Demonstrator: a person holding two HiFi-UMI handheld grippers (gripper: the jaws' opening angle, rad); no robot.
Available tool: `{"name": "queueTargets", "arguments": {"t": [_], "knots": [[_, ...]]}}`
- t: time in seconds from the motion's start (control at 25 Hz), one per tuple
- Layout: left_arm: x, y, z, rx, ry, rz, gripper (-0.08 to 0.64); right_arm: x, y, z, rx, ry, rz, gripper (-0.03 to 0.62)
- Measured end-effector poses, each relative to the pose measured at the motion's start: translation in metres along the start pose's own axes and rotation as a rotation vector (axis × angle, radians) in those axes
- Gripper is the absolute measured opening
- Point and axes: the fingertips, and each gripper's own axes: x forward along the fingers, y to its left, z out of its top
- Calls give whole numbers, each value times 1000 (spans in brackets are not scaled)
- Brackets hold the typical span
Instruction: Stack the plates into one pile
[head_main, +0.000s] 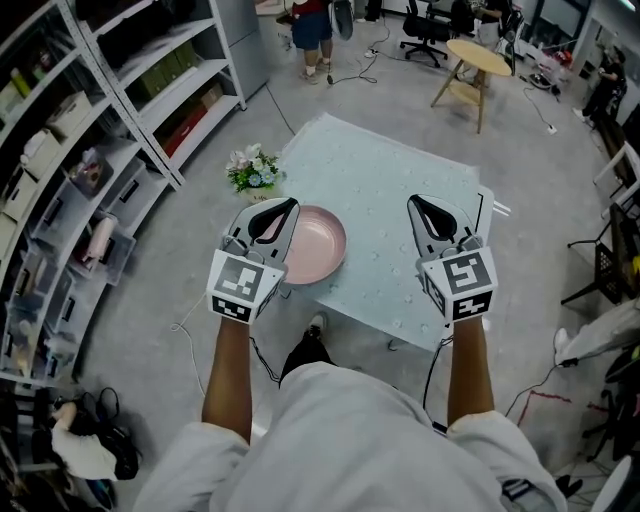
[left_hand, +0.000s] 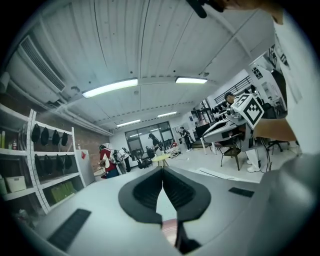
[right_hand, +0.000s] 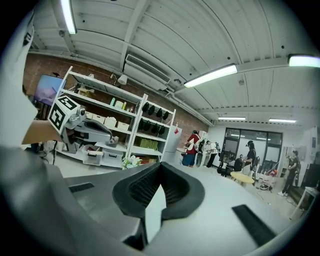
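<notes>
A pink plate (head_main: 318, 245) lies on the pale cloth-covered table (head_main: 390, 180), close to its near left edge. I cannot tell whether more plates lie under it. My left gripper (head_main: 285, 205) is held over the plate's left rim with its jaws shut and nothing between them. In the left gripper view the gripper (left_hand: 162, 170) points level across the room, and a sliver of the pink plate (left_hand: 170, 227) shows low behind the jaws. My right gripper (head_main: 420, 203) hovers over the table's right half, shut and holding nothing. The right gripper view shows it (right_hand: 161, 165) closed tip to tip.
A bunch of white flowers (head_main: 253, 168) stands off the table's left corner. Metal shelves (head_main: 90, 150) with boxes line the left side. A small round wooden table (head_main: 475, 58) and office chairs stand farther back, with people near them. Cables run over the floor.
</notes>
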Motion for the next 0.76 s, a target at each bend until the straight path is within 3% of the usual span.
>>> {"name": "queueTargets", "arguments": {"t": [0.76], "knots": [[2, 8, -26, -8, 57, -4, 20, 18, 7, -20, -17, 47, 32, 12]]}}
